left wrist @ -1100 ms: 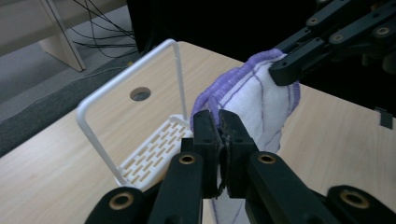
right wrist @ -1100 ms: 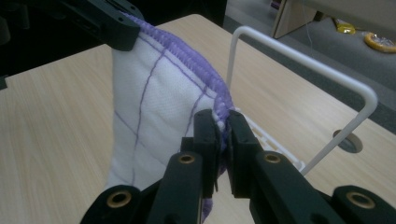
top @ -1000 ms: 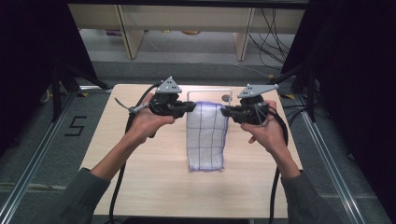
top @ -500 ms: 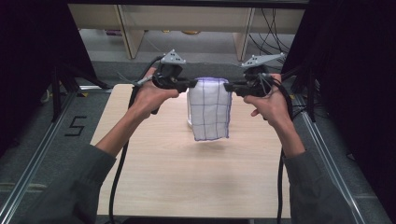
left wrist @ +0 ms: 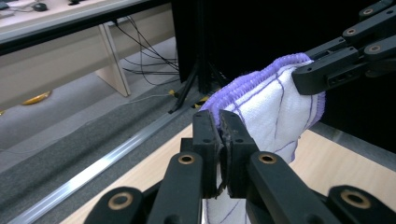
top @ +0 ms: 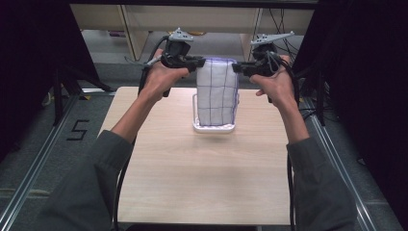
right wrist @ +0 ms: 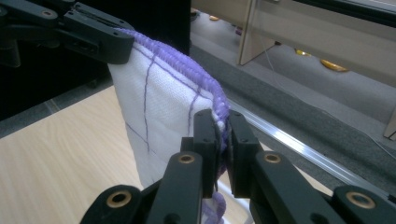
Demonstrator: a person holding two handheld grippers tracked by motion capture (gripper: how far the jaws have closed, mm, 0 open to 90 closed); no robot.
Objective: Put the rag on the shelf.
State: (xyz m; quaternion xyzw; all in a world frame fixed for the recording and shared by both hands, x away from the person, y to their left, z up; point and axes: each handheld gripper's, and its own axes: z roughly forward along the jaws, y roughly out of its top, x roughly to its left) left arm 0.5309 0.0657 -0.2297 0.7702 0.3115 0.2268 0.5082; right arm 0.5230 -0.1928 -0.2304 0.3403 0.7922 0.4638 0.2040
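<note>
Above the table: we hold the cloth [top: 217, 94] up by its top corners, hanging free over the white tray [top: 214, 128].
Left gripper [top: 199, 62]: our fingers pressed together, pinching the purple hem at one corner.
Right gripper [top: 236, 68]: likewise pinching the other corner.
Change: a second ago the cloth lay flat on the table [top: 202, 178]; now we have raised it, and the tray beneath shows.
Meaning: we judge the lift done, and the cloth ready for folding or laying down afresh.
</note>
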